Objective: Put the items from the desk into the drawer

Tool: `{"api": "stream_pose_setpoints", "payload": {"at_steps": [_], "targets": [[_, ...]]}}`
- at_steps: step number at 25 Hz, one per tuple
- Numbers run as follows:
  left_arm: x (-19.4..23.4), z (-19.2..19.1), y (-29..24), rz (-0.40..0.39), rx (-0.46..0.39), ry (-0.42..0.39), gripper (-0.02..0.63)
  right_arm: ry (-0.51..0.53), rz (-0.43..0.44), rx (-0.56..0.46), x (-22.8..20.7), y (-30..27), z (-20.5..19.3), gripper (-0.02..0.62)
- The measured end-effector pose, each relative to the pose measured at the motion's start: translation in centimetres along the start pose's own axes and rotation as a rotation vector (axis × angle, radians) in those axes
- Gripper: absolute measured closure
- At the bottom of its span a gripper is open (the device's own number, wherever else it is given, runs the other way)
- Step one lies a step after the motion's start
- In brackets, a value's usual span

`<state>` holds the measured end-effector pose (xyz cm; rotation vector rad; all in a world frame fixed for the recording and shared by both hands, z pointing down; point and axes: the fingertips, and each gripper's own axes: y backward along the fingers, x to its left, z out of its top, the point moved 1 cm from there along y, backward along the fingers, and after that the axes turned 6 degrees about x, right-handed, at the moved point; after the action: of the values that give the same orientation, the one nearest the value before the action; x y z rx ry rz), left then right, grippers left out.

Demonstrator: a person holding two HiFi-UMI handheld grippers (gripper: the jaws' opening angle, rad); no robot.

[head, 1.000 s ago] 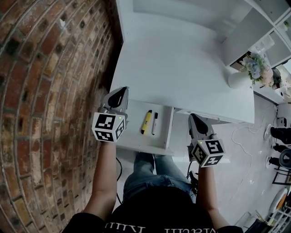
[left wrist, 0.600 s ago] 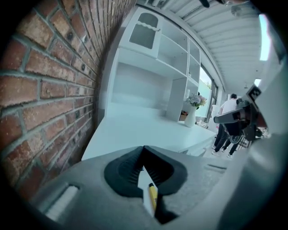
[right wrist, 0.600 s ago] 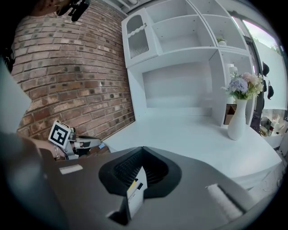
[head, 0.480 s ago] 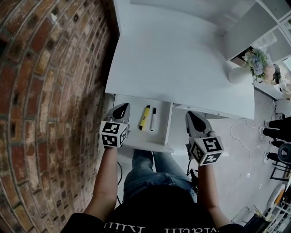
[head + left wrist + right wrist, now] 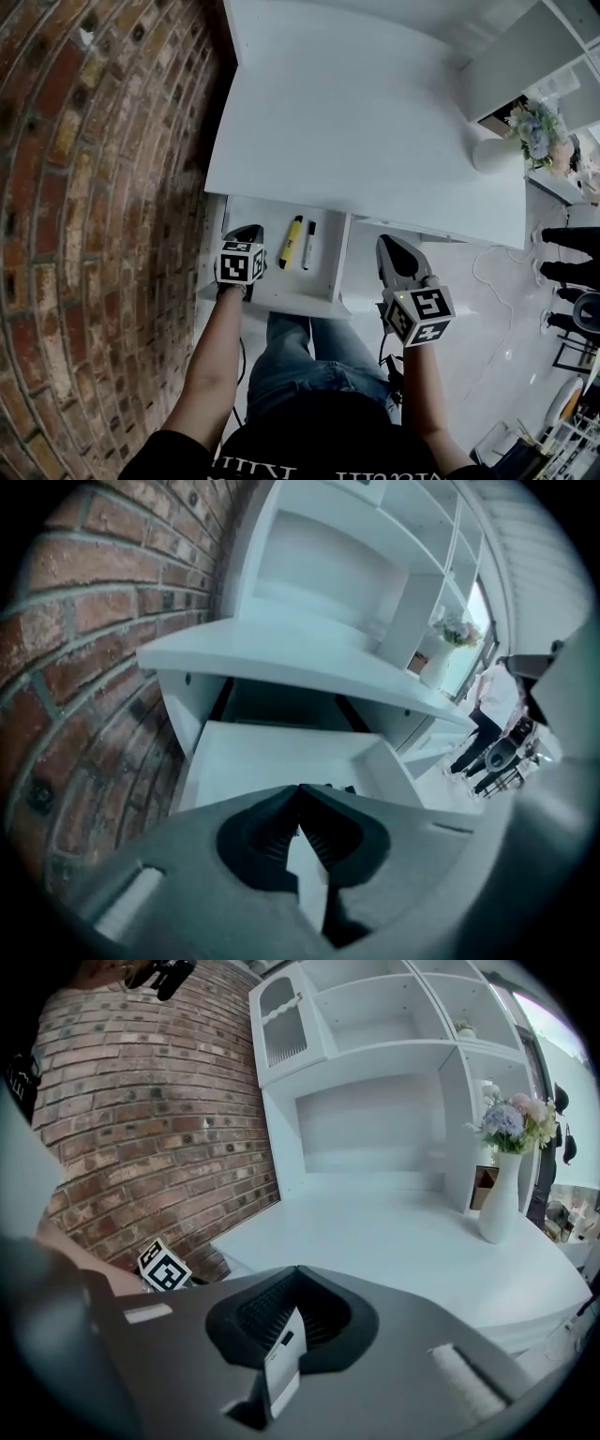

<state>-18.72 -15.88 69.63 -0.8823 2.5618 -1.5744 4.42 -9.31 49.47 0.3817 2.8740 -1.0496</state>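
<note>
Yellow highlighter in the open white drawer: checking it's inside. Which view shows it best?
Head view: the yellow highlighter lies plainly in the open white drawer. Left gripper view: jaws hide it. Right gripper view: only the white desktop.

My right hand-held gripper [image 5: 298,1271] has its jaws together, empty. Ahead lies the white counter [image 5: 394,1241], a flower vase [image 5: 500,1206] standing at its right.

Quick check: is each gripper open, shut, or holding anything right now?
Left gripper: shut, nothing between the jaws.
Right gripper: shut, nothing between the jaws.
</note>
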Motion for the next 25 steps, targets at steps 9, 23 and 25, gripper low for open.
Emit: {"api": "stream_pose_setpoints", "payload": {"at_steps": [9,23,25], "targets": [[2.0,-4.5,-5.6,0.045,0.212,0.165,0.606,-0.005,-0.009,0.043,-1.5,-0.3,-1.5,0.589],[3.5,-5.9,-6.4,0.054,0.173,0.34,0.407,0.031,-0.001,0.053,-1.1,-0.4,-1.4,0.589],[3.4,-5.1,-5.6,0.053,0.142,0.334,0.384,0.031,0.004,0.043,-0.7,-0.5,-1.2,0.588]]}}
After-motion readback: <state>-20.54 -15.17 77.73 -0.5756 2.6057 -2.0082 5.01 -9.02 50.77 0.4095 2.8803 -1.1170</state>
